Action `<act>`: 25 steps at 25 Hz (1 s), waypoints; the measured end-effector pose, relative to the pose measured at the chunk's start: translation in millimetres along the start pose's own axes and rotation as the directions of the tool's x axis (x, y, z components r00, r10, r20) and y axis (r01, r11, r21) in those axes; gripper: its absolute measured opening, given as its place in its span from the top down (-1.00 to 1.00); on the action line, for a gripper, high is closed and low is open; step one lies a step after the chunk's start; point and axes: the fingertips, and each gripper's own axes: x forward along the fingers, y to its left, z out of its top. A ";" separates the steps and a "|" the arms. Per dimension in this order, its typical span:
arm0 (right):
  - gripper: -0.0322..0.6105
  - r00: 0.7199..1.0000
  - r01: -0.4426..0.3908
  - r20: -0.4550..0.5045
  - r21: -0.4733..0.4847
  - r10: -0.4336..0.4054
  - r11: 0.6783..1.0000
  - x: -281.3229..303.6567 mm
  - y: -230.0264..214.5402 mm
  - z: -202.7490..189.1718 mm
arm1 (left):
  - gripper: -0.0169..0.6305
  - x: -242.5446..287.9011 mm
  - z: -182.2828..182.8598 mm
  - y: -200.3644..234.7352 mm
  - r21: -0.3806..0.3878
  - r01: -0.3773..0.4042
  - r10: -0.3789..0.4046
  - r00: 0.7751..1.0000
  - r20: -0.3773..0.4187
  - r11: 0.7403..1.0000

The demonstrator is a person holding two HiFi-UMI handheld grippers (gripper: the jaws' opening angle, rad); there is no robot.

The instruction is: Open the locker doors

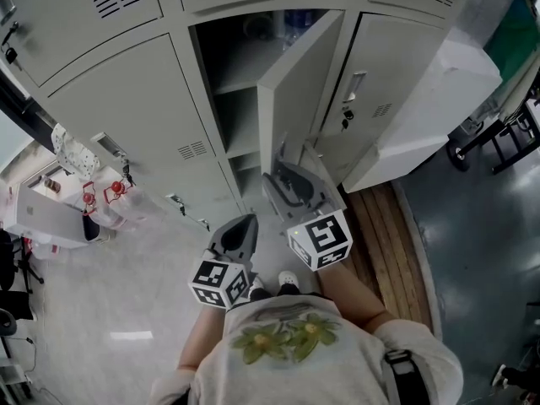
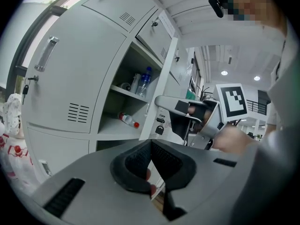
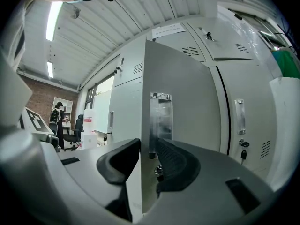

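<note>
The right gripper (image 3: 149, 150) is pinching the free edge of the half-open pale grey sheet-steel locker door (image 3: 187, 102). One finger is lying on the inner face and the other on the outer face, against the polished metal pull handle (image 3: 161, 114). Both pads appear to be bearing on the panel. Off to the right of those fingers, a closed neighbouring grey door (image 3: 243, 78) is showing, with a small key (image 3: 243, 146) hanging in its lock.

The left gripper (image 2: 151, 146) is carrying nothing, its fingers pressed together at the tips. Ahead of them and slightly left, the open compartment is holding a clear plastic bottle with a blue cap (image 2: 144, 81).

The door is probably swinging lightly on its hinges. Being thin painted sheet, it is likely flexing a little and offering a smooth, slippery surface. The free edge by the handle looks like the best hold, since it is farthest from the hinge. The closed doors are offering no edge, so a finger would need to hook behind the handle.
</note>
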 end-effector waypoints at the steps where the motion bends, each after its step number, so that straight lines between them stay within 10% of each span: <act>1: 0.49 1.000 0.005 0.001 0.002 -0.005 1.000 -2.9 -0.9 -0.3 | 0.86 0.0 -0.7 -1.2 -0.001 0.002 -0.002 1.000 -0.001 1.000; 25: 0.62 0.993 0.114 -0.015 0.021 -0.113 0.993 -83.1 -34.2 -2.6 | 0.86 26.8 -8.5 -55.7 0.018 0.127 -0.126 0.991 -0.043 0.992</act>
